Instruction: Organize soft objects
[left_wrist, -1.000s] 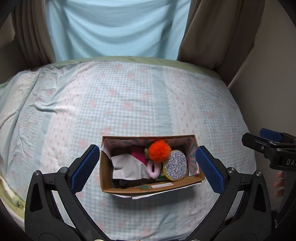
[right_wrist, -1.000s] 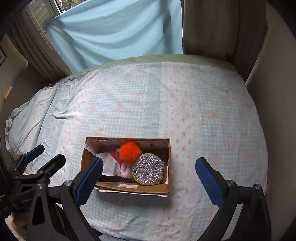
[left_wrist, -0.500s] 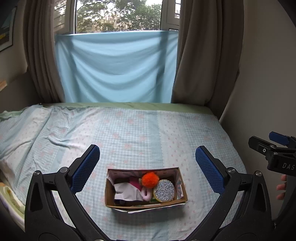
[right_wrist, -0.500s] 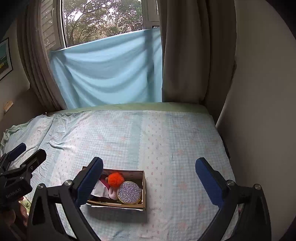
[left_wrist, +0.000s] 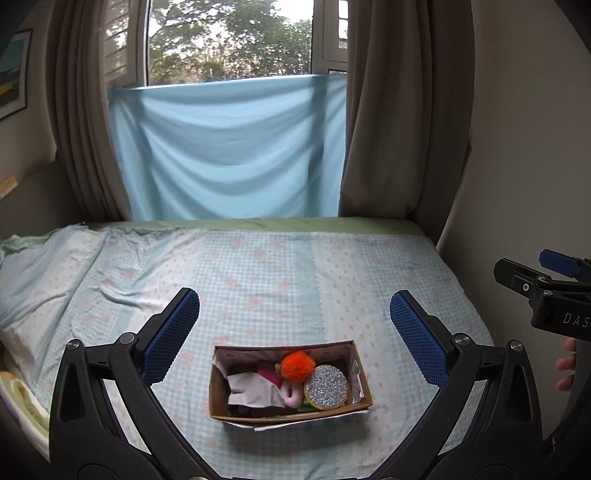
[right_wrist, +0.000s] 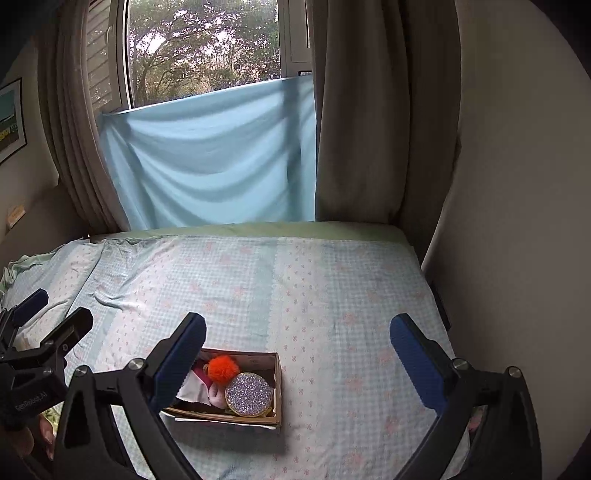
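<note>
Cardboard box (left_wrist: 290, 408) of soft objects, set on the bed (left_wrist: 258, 280) near its front edge, roughly midway between the left and right sides, well apart from the far edge under the window. Long side turned toward the cameras, top open. Inside, toward the right end: a round glittery silver pad (left_wrist: 325, 381), lying tilted against the front wall. Just behind and touching it, an orange pom-pom (left_wrist: 297, 364), sitting highest in the heap. Below the pom-pom, a pale pink fuzzy ring (left_wrist: 291, 394). Toward the left end, a white cloth (left_wrist: 251, 387) with a zigzag-cut edge, over something dark; a strip of deep pink fabric (left_wrist: 269, 373) between cloth and pom-pom. Patterned paper lining on the inner walls.

Left gripper (left_wrist: 293, 334) above the front edge of the bed, jaws spread wide, wider than the box, nothing between the blue pads, clear of the box. Right gripper (right_wrist: 297, 349) likewise spread wide and holding nothing, positioned further right, so the box appears under its left finger, partly covered by that pad. Fingertips of a hand (left_wrist: 567, 363) visible at the right gripper's handle in the left view.

Bed covered in a light blue checked sheet with pink flowers, rumpled toward the left edge. Blue cloth (left_wrist: 229, 155) hung across the lower window, brown curtains (left_wrist: 399, 110) at both sides.
</note>
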